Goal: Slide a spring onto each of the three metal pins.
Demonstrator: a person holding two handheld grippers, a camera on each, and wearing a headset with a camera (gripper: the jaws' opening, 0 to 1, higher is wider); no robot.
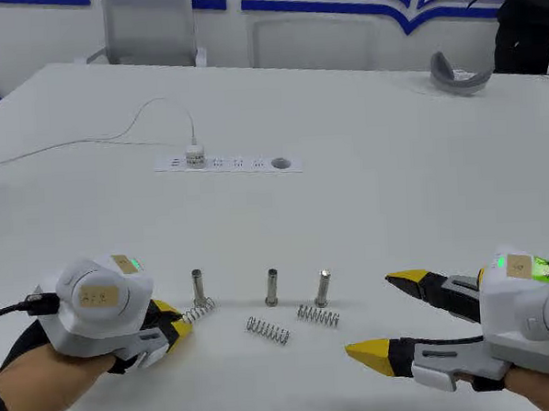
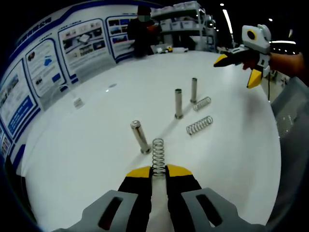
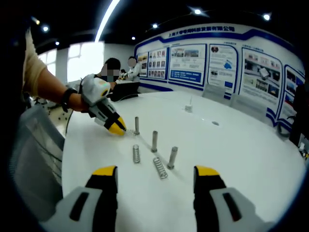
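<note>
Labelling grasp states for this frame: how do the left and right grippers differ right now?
The left gripper has its jaws shut on a spring; the right gripper has its jaws wide open and holds nothing. The left gripper sits close beside the leftmost pin, while the right gripper is off to the right, apart from the rightmost pin. Both have yellow-tipped black jaws and a white body.

Left pin (image 1: 198, 288), middle pin (image 1: 271, 287) and right pin (image 1: 323, 288) stand upright; one spring (image 1: 267, 330) lies near the middle pin, another spring (image 1: 318, 315) just beside the right pin, the third spring (image 1: 198, 311) pinched in the left claw (image 2: 158, 171).
</note>
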